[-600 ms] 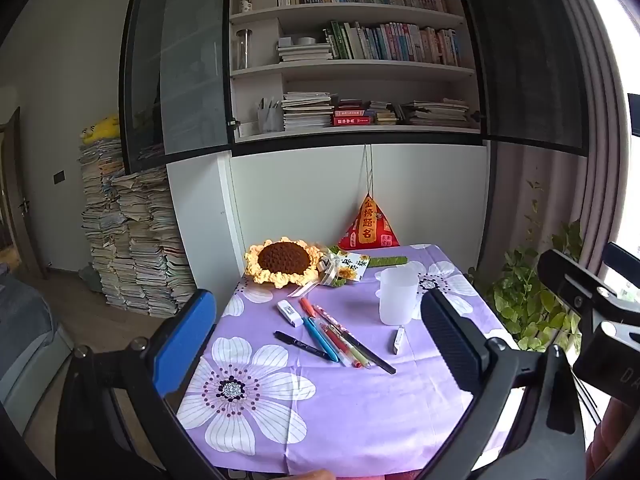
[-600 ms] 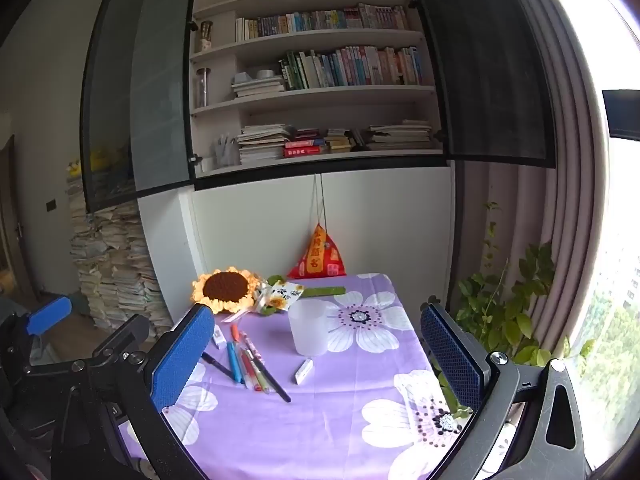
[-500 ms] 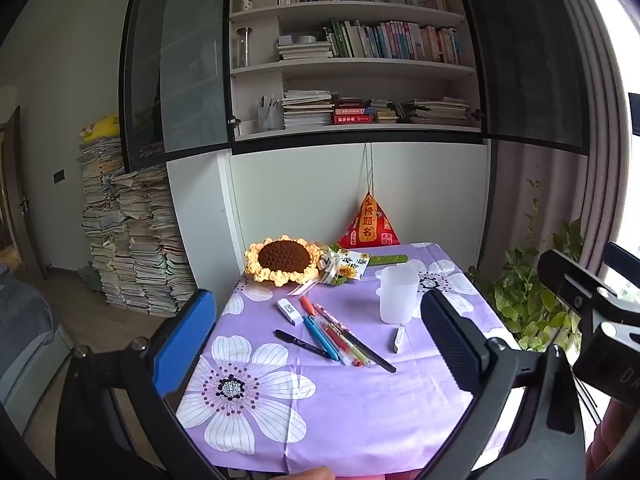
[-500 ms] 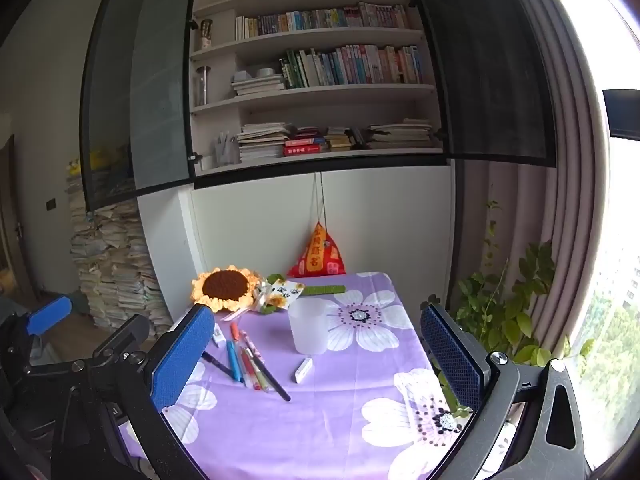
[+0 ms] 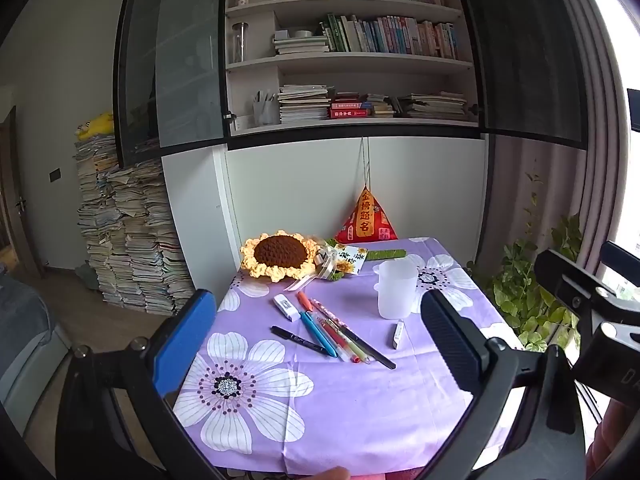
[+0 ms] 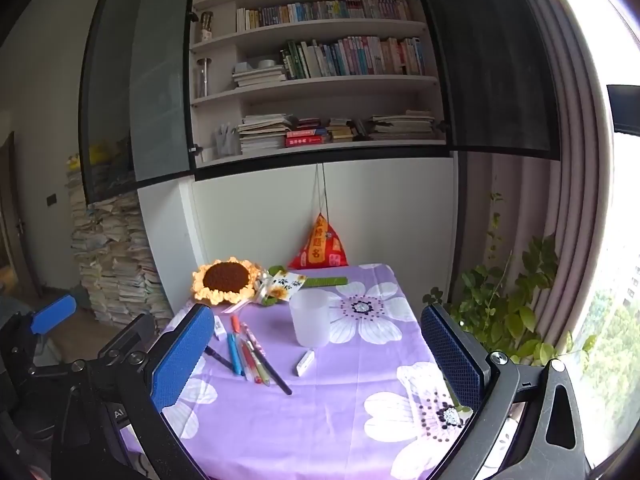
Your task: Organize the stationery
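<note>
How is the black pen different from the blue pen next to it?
The black pen is thinner and darker; the blue pen is fatter and bright. The black pen lies off to the left, slanted away from the bunch; the blue pen lies snug along the other pens. Both lie flat on the purple flowered cloth.

Bench [image 5: 360,420] near edge cut off by lower frame | eraser [image 6: 219,327] partly hidden behind left blue fingers [image 6: 182,356] | book spines [image 5: 384,34] too small to read | window [image 6: 616,240] overexposed, outside view blurred
</note>
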